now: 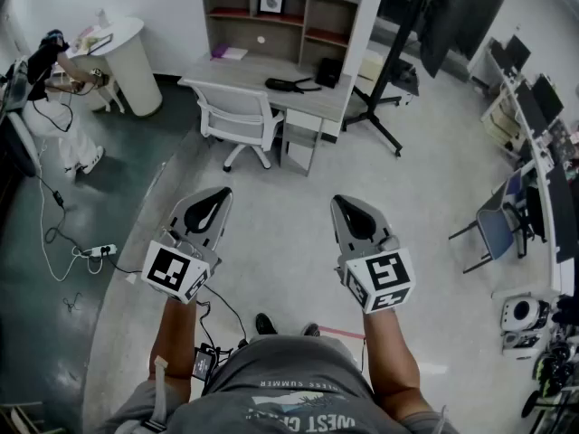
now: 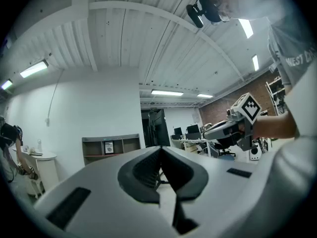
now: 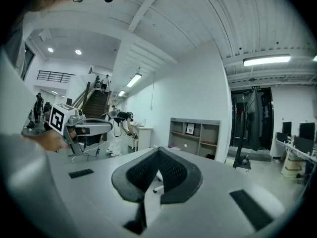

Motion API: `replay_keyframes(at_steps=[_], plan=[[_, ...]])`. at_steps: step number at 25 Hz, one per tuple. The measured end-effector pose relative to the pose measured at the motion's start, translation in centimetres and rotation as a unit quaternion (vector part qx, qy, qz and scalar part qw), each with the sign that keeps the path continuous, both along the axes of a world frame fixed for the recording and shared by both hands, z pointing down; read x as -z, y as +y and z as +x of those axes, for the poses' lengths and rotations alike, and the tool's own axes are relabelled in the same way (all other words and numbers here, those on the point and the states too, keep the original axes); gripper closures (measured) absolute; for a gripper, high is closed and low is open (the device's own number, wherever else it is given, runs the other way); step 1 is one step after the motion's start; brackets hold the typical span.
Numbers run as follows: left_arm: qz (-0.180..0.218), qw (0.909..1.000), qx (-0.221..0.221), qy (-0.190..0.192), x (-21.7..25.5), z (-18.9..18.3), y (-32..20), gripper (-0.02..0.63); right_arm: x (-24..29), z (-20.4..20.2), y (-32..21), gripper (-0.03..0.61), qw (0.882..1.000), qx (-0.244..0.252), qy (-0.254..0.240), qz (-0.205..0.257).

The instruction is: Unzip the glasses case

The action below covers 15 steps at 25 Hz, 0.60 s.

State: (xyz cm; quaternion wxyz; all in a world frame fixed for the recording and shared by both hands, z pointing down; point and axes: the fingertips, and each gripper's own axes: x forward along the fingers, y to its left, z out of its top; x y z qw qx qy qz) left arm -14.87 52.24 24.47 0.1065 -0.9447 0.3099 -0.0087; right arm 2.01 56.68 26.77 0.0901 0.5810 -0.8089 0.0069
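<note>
Left grey plastic gripper: jaws pressed together, nothing between them. Right grey plastic gripper: likewise closed and empty. The 2 hover above the floor, facing a grey wooden desk. No glasses case is recognisable in any view, so unzipping probably hasn't started; first it must be found.

A white swivel chair stands at a shelved worktop against a white wall, pale floor beneath, strip lights overhead.
</note>
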Motion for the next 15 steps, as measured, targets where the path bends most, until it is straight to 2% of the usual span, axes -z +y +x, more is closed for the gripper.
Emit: replay_keyframes(at_steps=[15], plan=[[-0.009, 0.9999, -0.006, 0.009, -1.3, -3.0, -3.8, 0.614, -0.5, -2.4, -3.6, 0.568, 1.0, -0.01, -0.017, 0.003]])
